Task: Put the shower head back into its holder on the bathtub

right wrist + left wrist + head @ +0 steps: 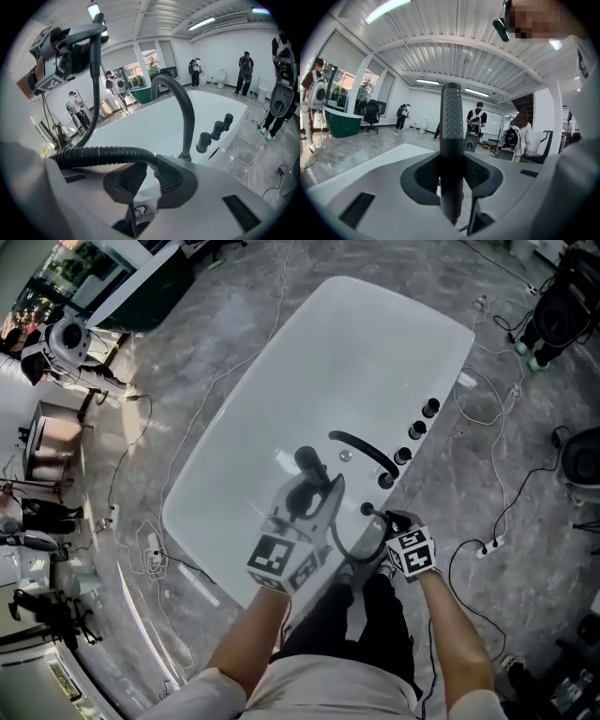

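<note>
Left gripper: jaws clamped on the black, stick-shaped shower head with a dimpled face. It is held upright over the near end of the white bathtub, clear of the rim, presumably to line it up for seating.

Right gripper: jaws closed on the black corrugated hose, probably to take up slack.

The small black socket on the rim, near the curved black spout, appears to be the holder. It is empty, so the shower head is not yet seated.
</note>
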### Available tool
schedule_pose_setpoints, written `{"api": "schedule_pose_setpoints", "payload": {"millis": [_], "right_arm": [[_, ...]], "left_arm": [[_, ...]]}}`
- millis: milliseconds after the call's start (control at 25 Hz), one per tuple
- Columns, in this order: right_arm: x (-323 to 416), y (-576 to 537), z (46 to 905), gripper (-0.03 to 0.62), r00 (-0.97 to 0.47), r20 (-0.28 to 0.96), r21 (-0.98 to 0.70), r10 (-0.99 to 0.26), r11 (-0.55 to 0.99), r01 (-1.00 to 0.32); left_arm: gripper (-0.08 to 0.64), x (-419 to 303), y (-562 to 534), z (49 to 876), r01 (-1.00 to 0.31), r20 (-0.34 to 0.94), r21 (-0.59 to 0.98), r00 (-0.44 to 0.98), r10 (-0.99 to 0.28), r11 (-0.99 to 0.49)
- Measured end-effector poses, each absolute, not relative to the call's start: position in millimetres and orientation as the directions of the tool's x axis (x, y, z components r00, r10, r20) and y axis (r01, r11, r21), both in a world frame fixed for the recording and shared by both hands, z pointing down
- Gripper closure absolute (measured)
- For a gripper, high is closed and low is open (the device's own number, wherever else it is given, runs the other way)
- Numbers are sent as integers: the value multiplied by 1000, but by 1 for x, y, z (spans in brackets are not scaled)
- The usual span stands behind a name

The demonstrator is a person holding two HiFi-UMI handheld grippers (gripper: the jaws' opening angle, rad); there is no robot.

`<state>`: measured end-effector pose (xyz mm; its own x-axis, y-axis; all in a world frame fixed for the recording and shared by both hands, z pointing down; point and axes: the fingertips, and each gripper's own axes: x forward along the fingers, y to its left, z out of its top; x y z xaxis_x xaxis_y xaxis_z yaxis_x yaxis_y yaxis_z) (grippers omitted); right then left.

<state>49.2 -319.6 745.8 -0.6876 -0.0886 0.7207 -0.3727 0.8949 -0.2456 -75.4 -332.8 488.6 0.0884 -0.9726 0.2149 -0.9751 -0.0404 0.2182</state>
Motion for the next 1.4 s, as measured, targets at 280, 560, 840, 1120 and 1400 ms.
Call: {"api": "schedule_pose_setpoints", "payload": {"millis": [280,560,840,1120,1400], "right_arm": [[34,-315,840,525,-634,772,-233,-40,911,-341],[12,-319,895,525,-593,805,-199,-12,937,-288],[9,-308,920,525,-563,825,-106,-45,966,-234],[11,-300,920,505,-521,854,-82,-14,984,-161],[30,-307,871,495,-573,818,-133,-40,957,-258]], "left_arm": [[436,-94,-340,491,-977,157,213,56,-986,-22],[436,-107,-350,493,-977,126,211,45,-991,-18],[436,-107,-343,499,-976,94,218,43,-995,-22],[436,-97,-347,488,-972,68,229,70,-995,-53],[436,-78,-346,484,-965,85,239,129,-988,-105]]}}
